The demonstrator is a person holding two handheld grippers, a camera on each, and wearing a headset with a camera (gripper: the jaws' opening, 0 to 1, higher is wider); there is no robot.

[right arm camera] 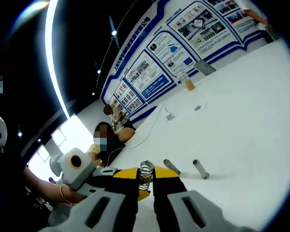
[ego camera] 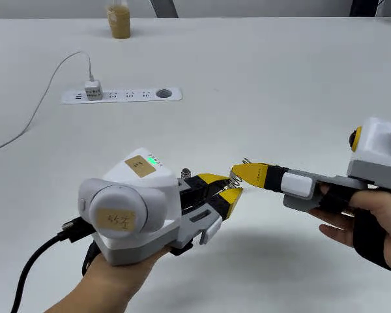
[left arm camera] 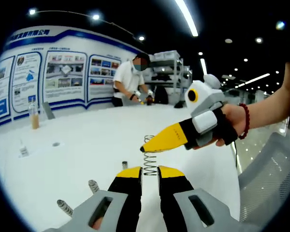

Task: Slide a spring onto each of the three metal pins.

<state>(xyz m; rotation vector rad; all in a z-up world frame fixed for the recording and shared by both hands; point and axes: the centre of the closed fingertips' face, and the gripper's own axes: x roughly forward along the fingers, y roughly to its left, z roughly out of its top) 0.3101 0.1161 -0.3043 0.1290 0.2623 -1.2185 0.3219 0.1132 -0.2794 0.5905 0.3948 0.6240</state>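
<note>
A small steel spring [left arm camera: 149,159] is held between both grippers above the white table [ego camera: 267,98]. My left gripper [left arm camera: 150,170] is shut on the spring's lower end. My right gripper [left arm camera: 144,146] comes in from the right and is shut on its upper end. In the head view the two yellow tips meet, left gripper [ego camera: 229,190] and right gripper [ego camera: 238,173]. My right gripper [right arm camera: 146,175] also shows the spring [right arm camera: 146,171] in its own view. On the table beyond lie a bare short pin [left arm camera: 124,165] and two spring-covered pins [left arm camera: 93,186]. Whether a pin sits inside the held spring is hidden.
A white power strip [ego camera: 120,95] with a plugged charger [ego camera: 92,88] and its cable lies at the back left. A cup of tan liquid [ego camera: 119,21] stands at the far edge. A person [left arm camera: 130,82] works at the table's far side.
</note>
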